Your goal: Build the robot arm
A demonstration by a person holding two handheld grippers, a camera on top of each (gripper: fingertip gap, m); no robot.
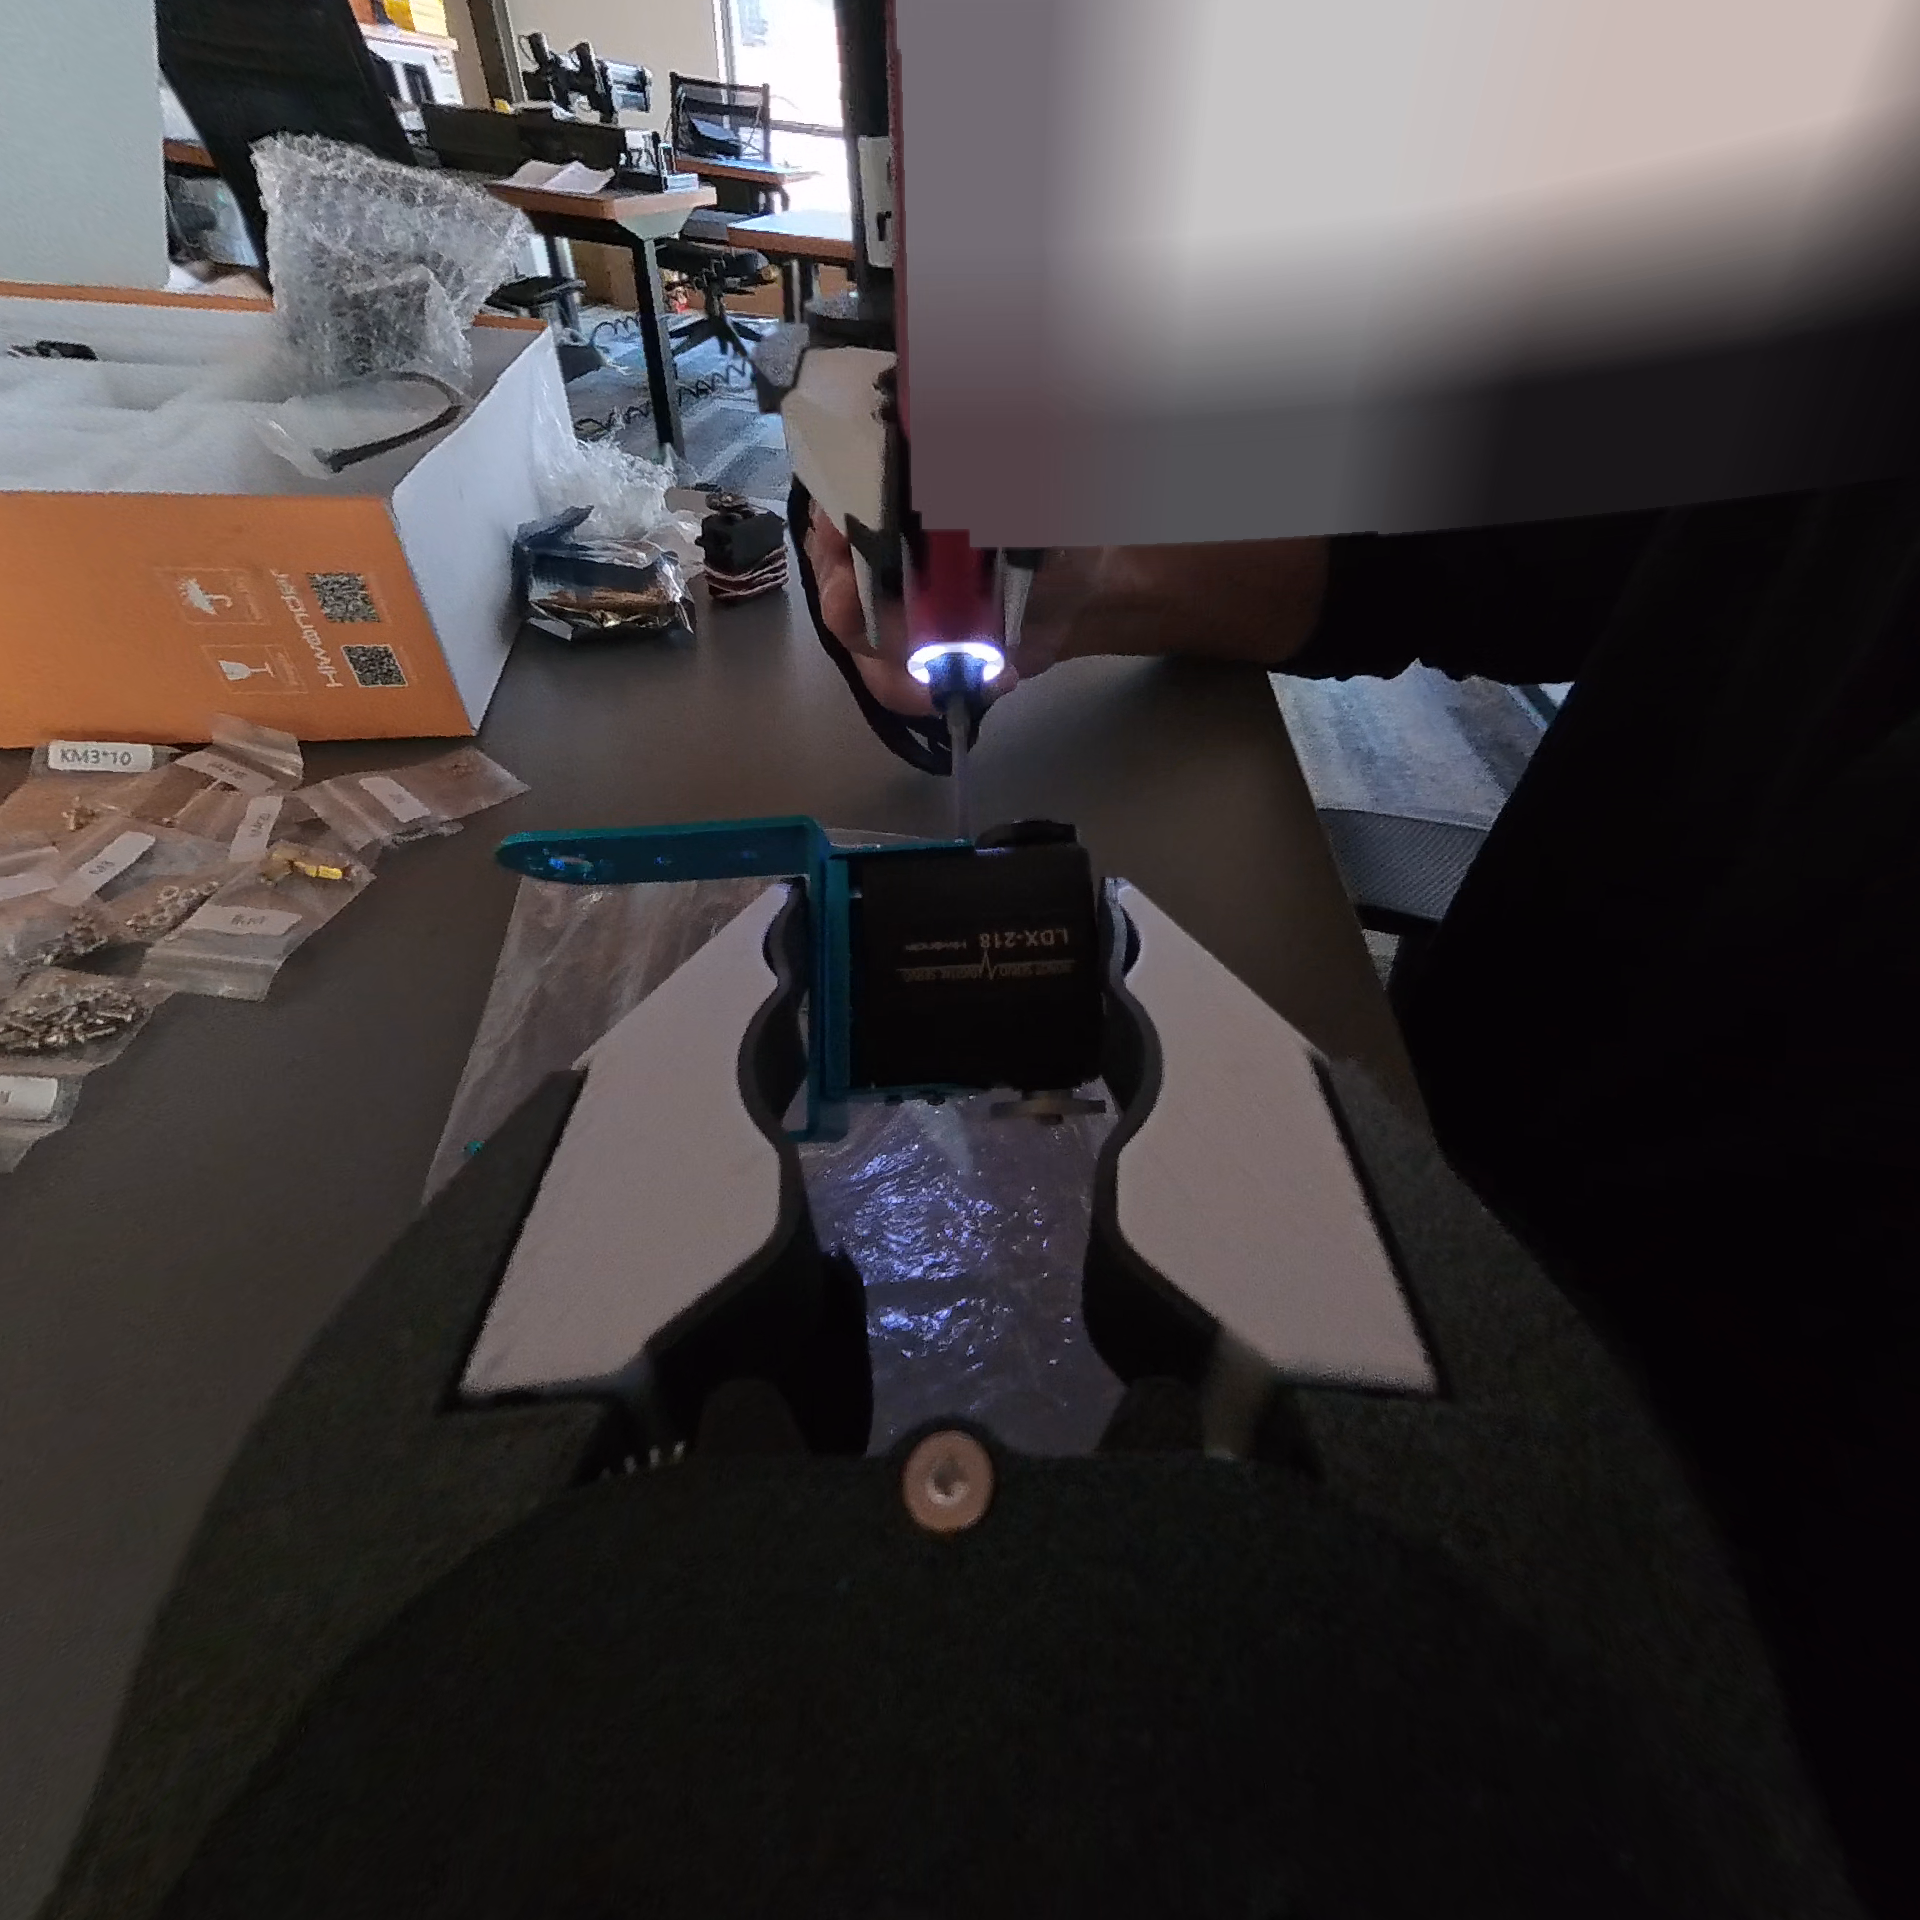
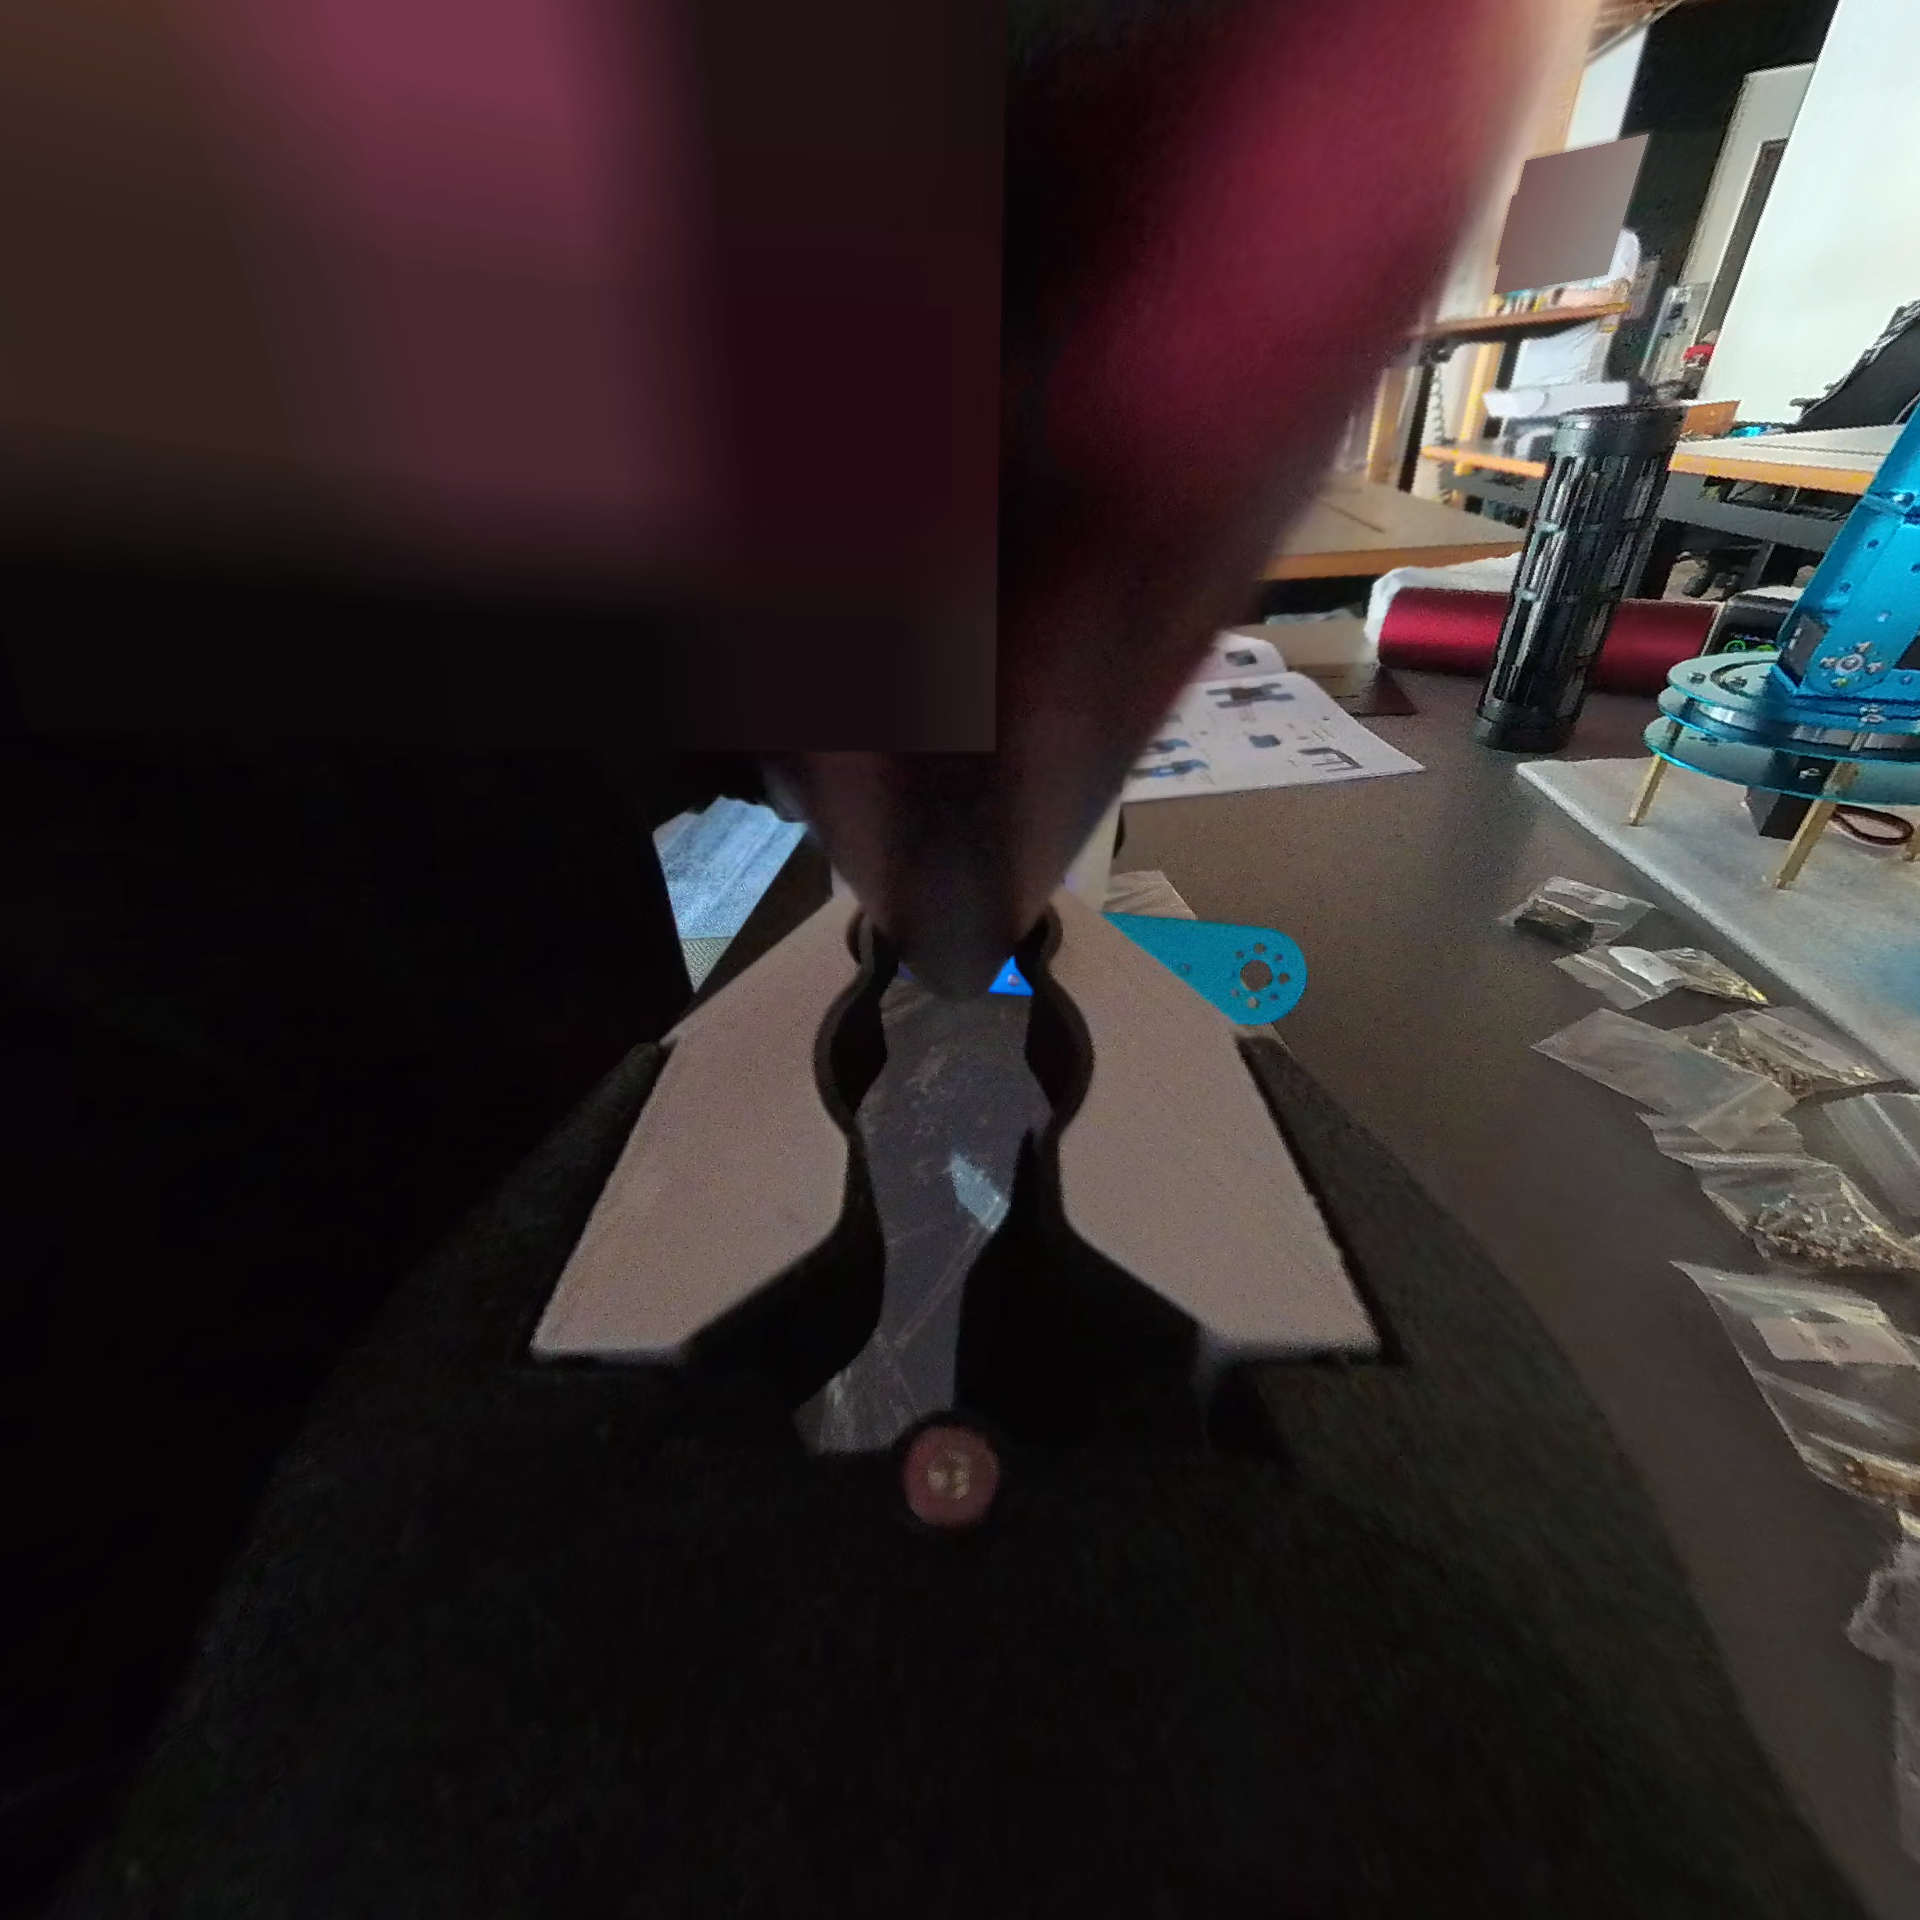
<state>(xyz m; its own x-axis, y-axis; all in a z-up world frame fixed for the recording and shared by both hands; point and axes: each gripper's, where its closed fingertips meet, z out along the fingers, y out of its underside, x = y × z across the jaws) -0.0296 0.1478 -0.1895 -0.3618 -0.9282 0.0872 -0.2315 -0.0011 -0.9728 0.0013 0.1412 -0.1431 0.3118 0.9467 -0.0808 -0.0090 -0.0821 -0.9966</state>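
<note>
A: What do the left tongs have?

B: They are clamped on a black box-shaped servo motor seated in a teal metal bracket, held just above a clear crinkled plastic bag on the dark grey counter.

A: And the right tongs?

B: Closed around a red electric screwdriver with a lit white ring. Its thin bit comes down to the top edge of the servo motor, by the bracket. A hand shows behind the tool.

A: Around them?

B: An orange and white cardboard box and small clear zip bags of screws lie to the left. A blue robot arm on a round tiered base stands well apart.
</note>
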